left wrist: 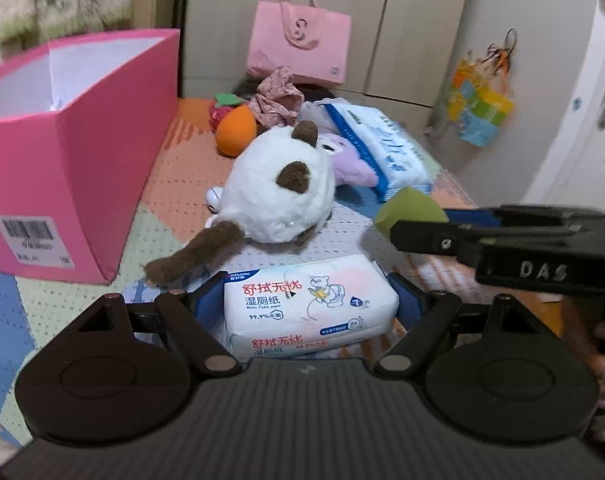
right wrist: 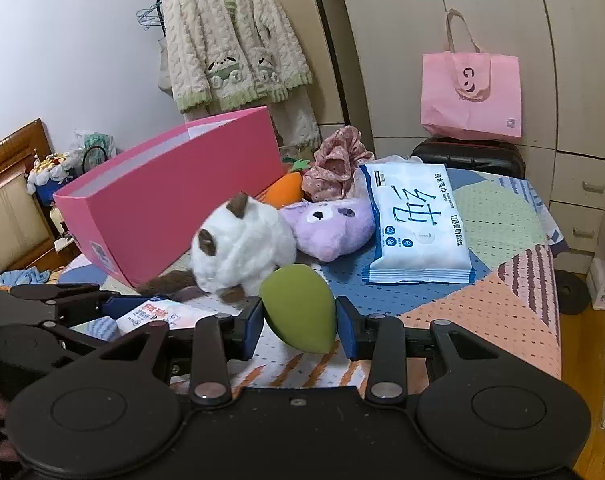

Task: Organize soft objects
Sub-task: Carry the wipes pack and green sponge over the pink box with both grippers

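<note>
On the patchwork bed cover (right wrist: 502,304), both grippers are holding soft items. Left gripper (left wrist: 310,304) is clamping a pack of wet wipes (left wrist: 308,306) between its blue pads, jaws fairly wide, pack's long axis running across the fingers. Right gripper (right wrist: 298,320) is pinching a green sponge (right wrist: 300,308), egg-shaped, narrow end pointing down toward the camera, jaws roughly half closed on it.

Key relation: pink box (left wrist: 74,184) is sitting open-topped to the left of both grippers, long side facing the right wrist view. Left gripper is nearer to it, with the box just left and ahead; right gripper is farther off, with the left gripper between it and the box's near end. Judgement: the box is probably the drop target, so the wipes should go in first and the sponge would have to cross over leftward.

Loose items are still lying on the cover: white plush cat (right wrist: 242,248) touching the box wall, purple plush (right wrist: 330,228) just beside it, a bigger blue-white wipes pack (right wrist: 416,224), an orange carrot plush (right wrist: 284,192), a floral fabric bundle (right wrist: 336,164).

Hard to tell: box interior is mostly hidden, only white inner walls showing, so contents are unknown. Carrot is partly behind the cat. Lower part of the held pack is cut off by the gripper body. Whether either item is lifted off the cover is unclear.
</note>
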`<state>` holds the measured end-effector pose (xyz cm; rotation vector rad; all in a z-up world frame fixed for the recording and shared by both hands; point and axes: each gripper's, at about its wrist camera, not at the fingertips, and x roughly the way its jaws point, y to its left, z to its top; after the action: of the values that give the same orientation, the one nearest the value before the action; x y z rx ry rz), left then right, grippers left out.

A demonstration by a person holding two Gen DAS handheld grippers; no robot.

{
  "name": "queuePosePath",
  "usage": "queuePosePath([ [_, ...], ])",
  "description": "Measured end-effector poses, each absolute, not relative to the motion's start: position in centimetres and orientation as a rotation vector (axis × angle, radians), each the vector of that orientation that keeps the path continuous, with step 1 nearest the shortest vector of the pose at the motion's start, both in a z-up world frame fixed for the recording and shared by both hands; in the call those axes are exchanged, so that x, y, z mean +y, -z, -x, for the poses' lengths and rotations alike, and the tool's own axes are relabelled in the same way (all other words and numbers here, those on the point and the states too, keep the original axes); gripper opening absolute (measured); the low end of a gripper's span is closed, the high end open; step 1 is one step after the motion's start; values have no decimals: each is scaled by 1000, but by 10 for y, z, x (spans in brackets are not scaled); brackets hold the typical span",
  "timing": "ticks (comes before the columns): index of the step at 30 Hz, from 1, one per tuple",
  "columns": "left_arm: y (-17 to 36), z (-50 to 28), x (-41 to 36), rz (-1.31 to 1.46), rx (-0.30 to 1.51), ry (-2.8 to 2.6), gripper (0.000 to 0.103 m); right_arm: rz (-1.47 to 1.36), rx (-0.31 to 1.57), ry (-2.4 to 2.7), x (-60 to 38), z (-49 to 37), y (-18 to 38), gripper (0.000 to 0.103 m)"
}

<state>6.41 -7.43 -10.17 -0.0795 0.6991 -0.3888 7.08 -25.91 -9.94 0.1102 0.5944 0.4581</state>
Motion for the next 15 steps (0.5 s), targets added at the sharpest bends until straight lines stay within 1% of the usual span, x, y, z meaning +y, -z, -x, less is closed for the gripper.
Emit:
queuePosePath([
  [7, 82, -50, -44, 54, 721, 426, 82, -119, 656, -470, -247, -55, 87, 44],
  [15, 83, -40, -13, 55, 806, 441, 82, -153, 778, -560, -218, -40, 79, 44],
])
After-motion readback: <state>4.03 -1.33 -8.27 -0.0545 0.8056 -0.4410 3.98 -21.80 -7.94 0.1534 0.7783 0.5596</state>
